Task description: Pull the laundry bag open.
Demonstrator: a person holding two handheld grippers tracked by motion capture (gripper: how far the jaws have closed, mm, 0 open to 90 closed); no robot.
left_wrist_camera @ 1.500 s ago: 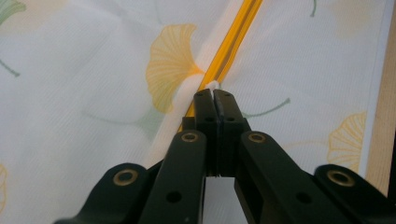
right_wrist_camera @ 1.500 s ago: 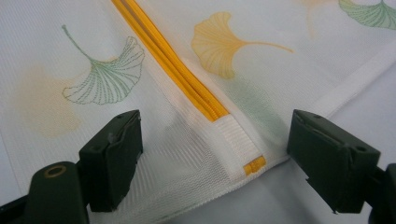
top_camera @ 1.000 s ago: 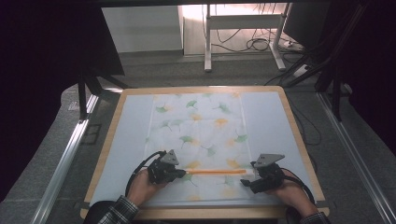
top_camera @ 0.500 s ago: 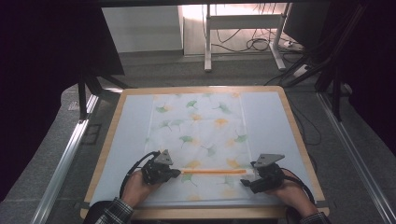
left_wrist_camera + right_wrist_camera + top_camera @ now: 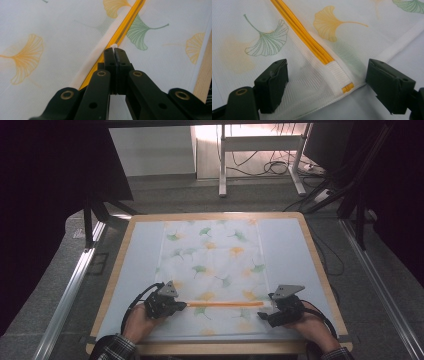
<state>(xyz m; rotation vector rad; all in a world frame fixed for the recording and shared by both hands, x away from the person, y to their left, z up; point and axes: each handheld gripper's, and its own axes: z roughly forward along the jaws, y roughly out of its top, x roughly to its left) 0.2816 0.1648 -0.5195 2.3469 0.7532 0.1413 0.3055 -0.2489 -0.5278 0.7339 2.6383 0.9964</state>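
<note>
Left gripper (image 5: 114, 51) pinched on white zipper pull (image 5: 114, 46); orange zipper (image 5: 125, 28) runs ahead, apparently closed. Right gripper (image 5: 325, 75) wide, straddling the bag (image 5: 257, 30) corner. Unzipping barely started.

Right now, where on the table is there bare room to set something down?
Bare strips lie either side of the mesh bag: left and right, up to the table rim. The near edge is crowded by the left gripper, right gripper and the orange zipper.
</note>
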